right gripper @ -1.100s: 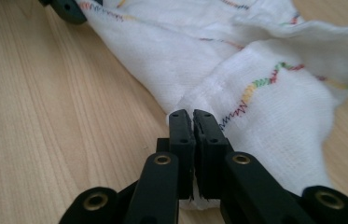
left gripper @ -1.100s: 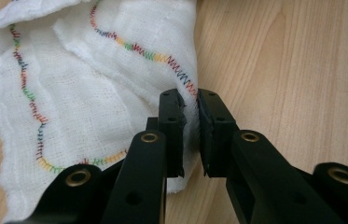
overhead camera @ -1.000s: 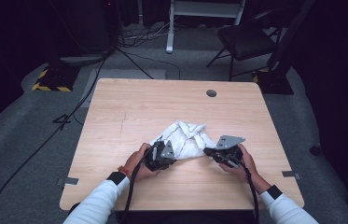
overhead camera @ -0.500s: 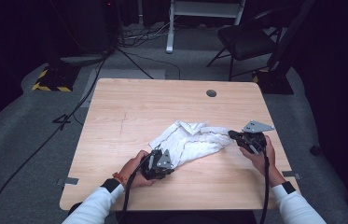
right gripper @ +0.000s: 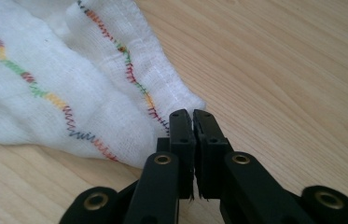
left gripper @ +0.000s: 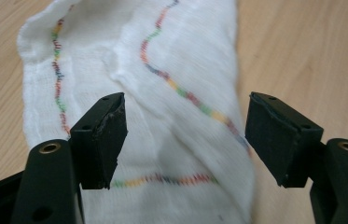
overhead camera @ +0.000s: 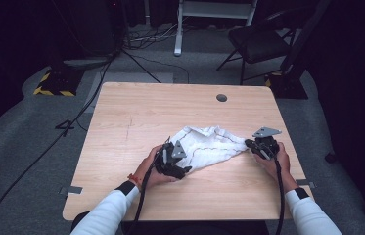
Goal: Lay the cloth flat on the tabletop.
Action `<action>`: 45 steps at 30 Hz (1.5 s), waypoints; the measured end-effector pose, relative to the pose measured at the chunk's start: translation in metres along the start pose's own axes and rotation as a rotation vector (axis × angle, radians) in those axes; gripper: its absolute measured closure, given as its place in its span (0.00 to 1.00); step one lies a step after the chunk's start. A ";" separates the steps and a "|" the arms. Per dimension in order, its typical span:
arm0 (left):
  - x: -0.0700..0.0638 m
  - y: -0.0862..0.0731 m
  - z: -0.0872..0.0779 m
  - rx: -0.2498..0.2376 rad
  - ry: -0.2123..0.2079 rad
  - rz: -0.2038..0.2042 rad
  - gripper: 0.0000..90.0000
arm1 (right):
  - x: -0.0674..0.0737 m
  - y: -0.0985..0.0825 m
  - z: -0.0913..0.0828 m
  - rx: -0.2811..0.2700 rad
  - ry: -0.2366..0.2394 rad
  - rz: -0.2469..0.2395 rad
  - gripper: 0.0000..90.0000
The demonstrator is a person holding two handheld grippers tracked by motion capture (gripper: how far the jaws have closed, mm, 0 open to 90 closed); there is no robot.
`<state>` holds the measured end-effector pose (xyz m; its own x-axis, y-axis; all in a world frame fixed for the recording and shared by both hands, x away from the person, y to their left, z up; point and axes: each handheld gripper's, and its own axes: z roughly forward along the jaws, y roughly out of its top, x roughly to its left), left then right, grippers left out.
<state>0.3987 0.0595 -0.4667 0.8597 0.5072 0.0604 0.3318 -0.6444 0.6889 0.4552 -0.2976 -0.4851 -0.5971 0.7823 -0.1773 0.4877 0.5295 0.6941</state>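
A white gauze cloth (overhead camera: 209, 144) with wavy multicoloured stitching lies crumpled on the wooden table (overhead camera: 170, 107), stretched between my two grippers. My left gripper (overhead camera: 182, 169) is at its left end. In the left gripper view the cloth (left gripper: 171, 56) lies under and between the left gripper (left gripper: 185, 135), whose jaws have just been opening and stand wide apart without pressing on it. My right gripper (overhead camera: 249, 145) is at the cloth's right tip. In the right gripper view the right gripper (right gripper: 192, 114) is shut, pinching the corner of the cloth (right gripper: 45, 84).
A round grommet hole (overhead camera: 221, 98) sits near the table's far edge. Bare wood surrounds the cloth on all sides. Beyond the table a chair (overhead camera: 258, 44) and cables (overhead camera: 136, 58) are on the dark floor.
The right gripper pulled the cloth's corner out to the right, stretching the cloth. The left gripper, shut on the cloth before, has opened its jaws and let go.
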 end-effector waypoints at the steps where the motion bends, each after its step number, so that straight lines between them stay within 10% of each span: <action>1: 0.002 0.003 0.003 0.000 0.005 -0.004 0.33 | -0.002 -0.001 0.000 0.007 0.001 0.009 0.97; 14: 0.030 0.027 0.060 0.045 -0.027 -0.111 0.30 | -0.009 -0.006 -0.010 0.027 -0.007 0.032 0.97; 22: 0.049 0.025 0.057 0.022 -0.127 -0.167 0.68 | -0.010 -0.007 -0.009 0.030 -0.007 0.031 0.97; 26: 0.045 0.027 0.053 0.003 -0.105 -0.104 0.90 | -0.010 -0.007 -0.008 0.031 -0.007 0.028 0.96; 37: 0.024 0.035 0.030 -0.079 -0.142 -0.014 0.95 | -0.010 -0.007 -0.010 0.021 -0.008 0.022 0.96; 45: -0.028 0.046 0.017 -0.103 -0.256 0.131 0.94 | -0.016 -0.010 -0.015 0.010 -0.007 0.036 0.96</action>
<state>0.3965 0.0058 -0.4495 0.9668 0.2545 -0.0218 0.1821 -0.6267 0.7577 0.4503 -0.3200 -0.4791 -0.5744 0.8033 -0.1573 0.5155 0.5043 0.6928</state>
